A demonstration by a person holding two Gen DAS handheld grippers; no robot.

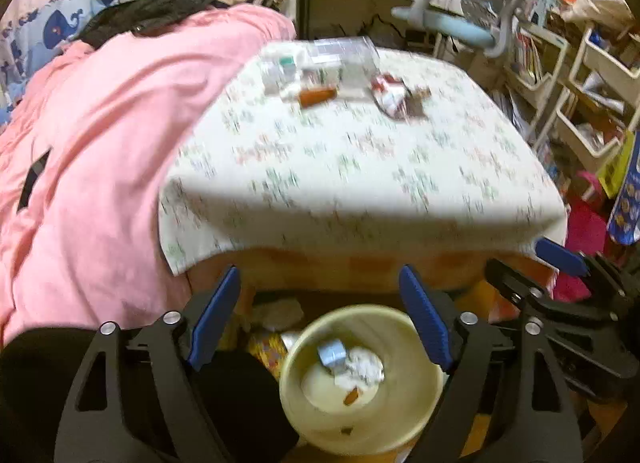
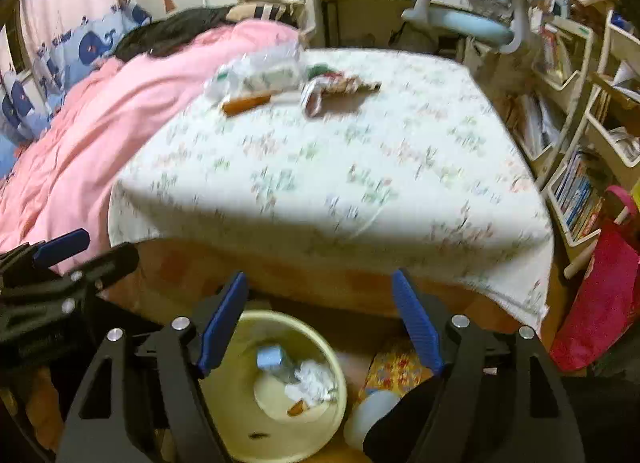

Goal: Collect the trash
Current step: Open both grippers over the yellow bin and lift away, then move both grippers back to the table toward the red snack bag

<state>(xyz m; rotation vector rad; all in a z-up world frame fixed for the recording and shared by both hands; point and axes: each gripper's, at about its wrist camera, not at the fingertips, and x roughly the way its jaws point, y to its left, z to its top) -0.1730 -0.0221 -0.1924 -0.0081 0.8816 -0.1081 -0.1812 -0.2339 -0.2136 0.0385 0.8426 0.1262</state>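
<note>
Cluttered bedroom, floral-cloth table [image 1: 360, 167] ahead of both tools: left gripper [image 1: 320, 319] and right gripper [image 2: 320, 323] spread, holding nothing, over yellow bin [image 1: 400, 415] below, likely just dumped; remaining trash [image 1: 344, 75] sits at table's far edge.

Mostly cloth and plastic here

Tabletop [image 1: 360, 167] wears matt printed cloth, the bin [image 1: 362, 429] is smooth cream plastic holding crumpled paper [image 1: 366, 369], and the quilt [image 1: 100, 135] is soft pink fabric.

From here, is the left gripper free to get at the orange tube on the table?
Probably yes: the left gripper is open and empty, and bare tablecloth lies before the orange tube.
</note>
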